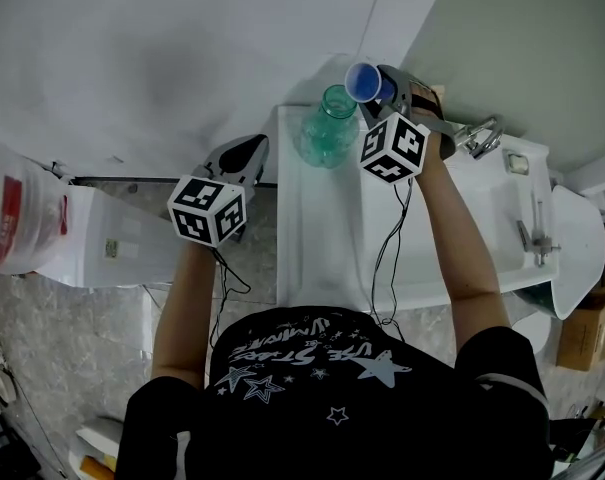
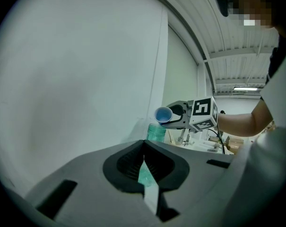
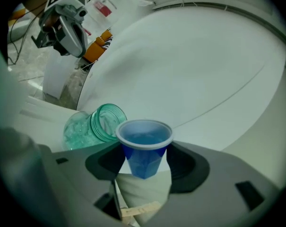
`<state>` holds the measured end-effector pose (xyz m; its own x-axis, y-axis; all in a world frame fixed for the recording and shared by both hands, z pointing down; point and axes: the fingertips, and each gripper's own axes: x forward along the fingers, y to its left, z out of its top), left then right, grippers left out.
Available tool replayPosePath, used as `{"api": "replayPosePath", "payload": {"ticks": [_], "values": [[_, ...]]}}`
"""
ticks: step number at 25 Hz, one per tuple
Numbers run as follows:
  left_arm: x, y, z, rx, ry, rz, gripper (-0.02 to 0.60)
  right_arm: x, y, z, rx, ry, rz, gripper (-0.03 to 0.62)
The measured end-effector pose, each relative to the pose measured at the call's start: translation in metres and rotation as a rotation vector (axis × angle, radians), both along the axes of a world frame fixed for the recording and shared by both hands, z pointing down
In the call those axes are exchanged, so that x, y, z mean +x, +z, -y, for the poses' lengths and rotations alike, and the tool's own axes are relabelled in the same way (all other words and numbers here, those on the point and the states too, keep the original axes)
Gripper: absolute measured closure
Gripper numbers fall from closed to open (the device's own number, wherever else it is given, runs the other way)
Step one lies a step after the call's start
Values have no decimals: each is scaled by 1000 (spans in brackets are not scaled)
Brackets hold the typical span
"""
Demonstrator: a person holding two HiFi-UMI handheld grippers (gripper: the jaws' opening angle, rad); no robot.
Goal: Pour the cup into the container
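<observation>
A small blue plastic cup [image 1: 362, 81] lies tipped on its side in my right gripper [image 1: 379, 88], whose jaws are shut on its body. Its mouth points left, just above and beside the rim of a green glass jar [image 1: 327, 128] that stands at the far end of the white table [image 1: 322, 258]. In the right gripper view the cup [image 3: 143, 150] sits between the pads with the jar [image 3: 93, 124] right behind it; pale bits fill the jar's lower part. My left gripper [image 1: 246, 155] hovers left of the table, shut and holding nothing, pointed at the jar [image 2: 156, 132].
A white sink with a metal faucet [image 1: 482, 136] adjoins the table on the right. A white plastic bag [image 1: 12, 218] rests on a low white unit at the left. A cardboard box [image 1: 582, 333] stands at the far right. The wall rises directly behind the jar.
</observation>
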<state>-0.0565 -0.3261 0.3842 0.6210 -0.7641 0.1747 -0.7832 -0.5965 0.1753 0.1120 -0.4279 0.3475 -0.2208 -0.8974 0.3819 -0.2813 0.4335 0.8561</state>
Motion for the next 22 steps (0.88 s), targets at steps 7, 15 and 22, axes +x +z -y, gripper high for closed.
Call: {"api": "replayPosePath", "payload": {"ticks": [7,15,22], "values": [[-1,2,-2,-3,2,1,571,-3,-1,2,64,-11,-105,319],[0,3,-3,-3,1,-7,571,-4,2,4,117,-18,-209,319],[0,4,-4,-4,3,-10,571,-4,6,4,147,-23,-280,319]]}}
